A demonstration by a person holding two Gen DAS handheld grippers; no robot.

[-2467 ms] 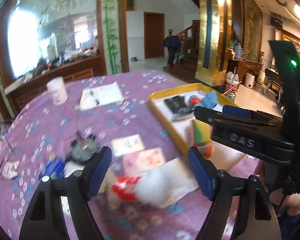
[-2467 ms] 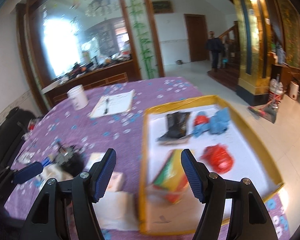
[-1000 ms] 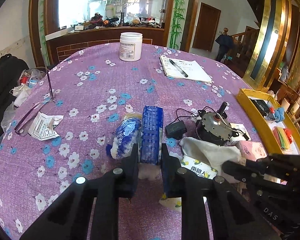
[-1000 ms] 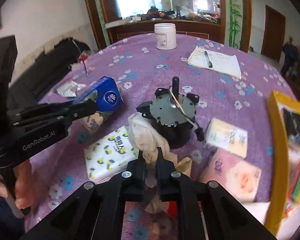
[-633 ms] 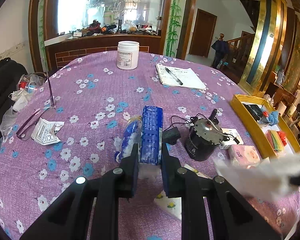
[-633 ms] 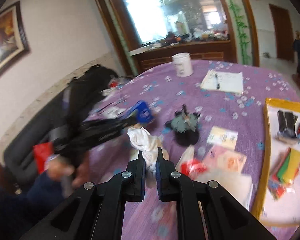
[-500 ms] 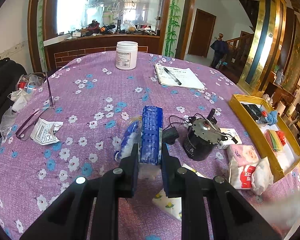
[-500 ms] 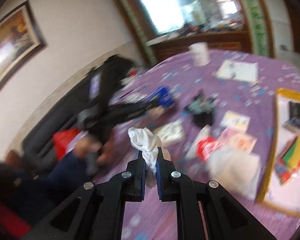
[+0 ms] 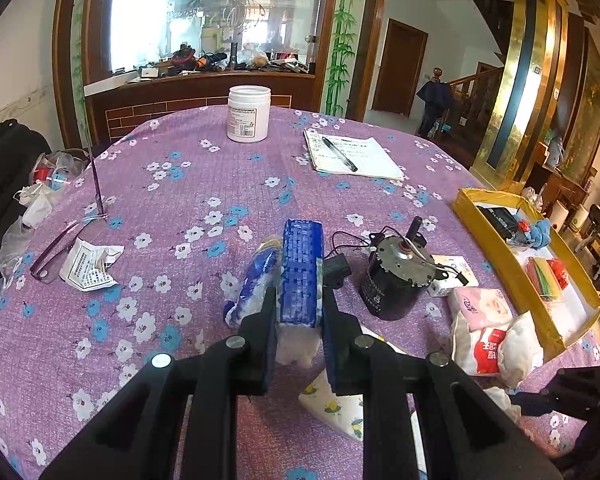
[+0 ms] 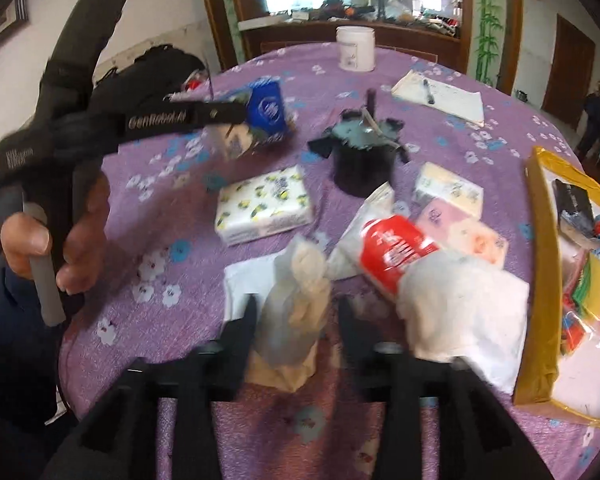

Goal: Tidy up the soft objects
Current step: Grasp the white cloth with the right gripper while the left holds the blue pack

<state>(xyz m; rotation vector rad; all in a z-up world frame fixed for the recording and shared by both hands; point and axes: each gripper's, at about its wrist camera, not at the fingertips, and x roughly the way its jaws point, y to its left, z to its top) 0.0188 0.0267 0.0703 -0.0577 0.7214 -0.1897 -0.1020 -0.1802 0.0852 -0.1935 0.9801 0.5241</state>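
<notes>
Left tongs (image 9: 299,308) pinch a blue tissue pack (image 9: 301,272) at frame centre; right tongs (image 10: 296,320) are opening around a white cloth (image 10: 300,304) on the table (image 9: 188,200).

A round table (image 9: 188,184) under a purple cloth with flowers stands in a bright room. Behind it a wooden counter (image 9: 196,92) runs below a big arched glass panel (image 9: 216,12) that lets daylight in, flanked by painted bamboo (image 9: 342,36). Right of that are a brown door (image 9: 398,68), a staircase (image 9: 472,88) and a gold pillar (image 9: 512,80)
</notes>
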